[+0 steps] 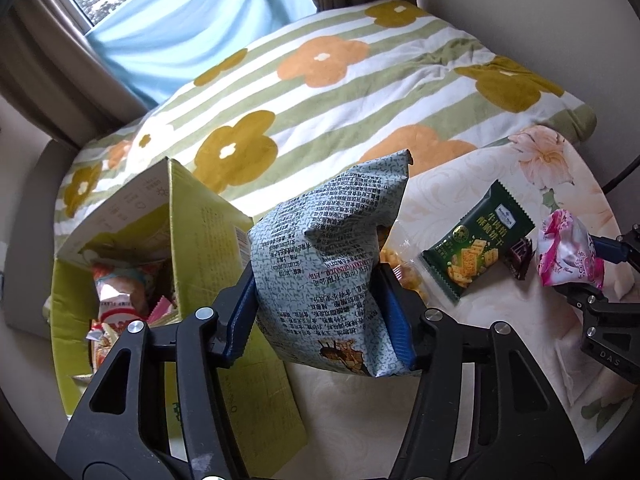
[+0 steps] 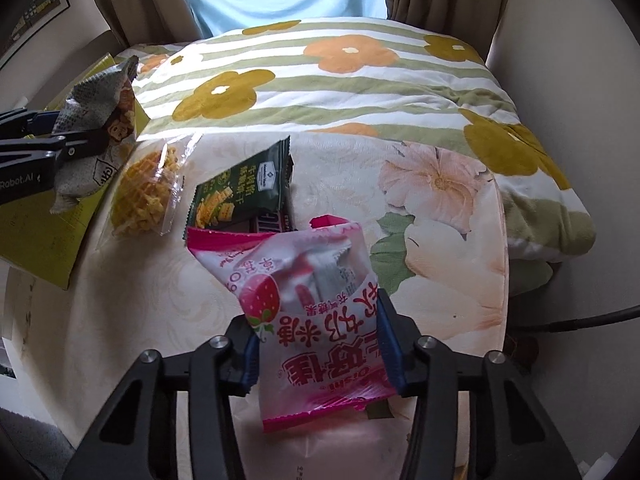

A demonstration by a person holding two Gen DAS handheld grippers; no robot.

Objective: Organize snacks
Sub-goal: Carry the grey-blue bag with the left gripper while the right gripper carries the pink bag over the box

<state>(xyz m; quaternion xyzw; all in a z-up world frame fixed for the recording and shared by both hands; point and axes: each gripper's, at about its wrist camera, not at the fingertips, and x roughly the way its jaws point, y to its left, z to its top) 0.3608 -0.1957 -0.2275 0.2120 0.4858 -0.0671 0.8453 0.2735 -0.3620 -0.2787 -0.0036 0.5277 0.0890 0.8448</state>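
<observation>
The left gripper clamps the grey-green snack bag at centre frame, beside the green box at left, while the right gripper pinches the pink strawberry packet; both look light, crinkly, slippery, best gripped mid-body.

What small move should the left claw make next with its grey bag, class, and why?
Probably swing the left claw leftward over the open green box and let go. It is shut on the grey bag, held off the table, and the box beside it already holds other snacks.
</observation>
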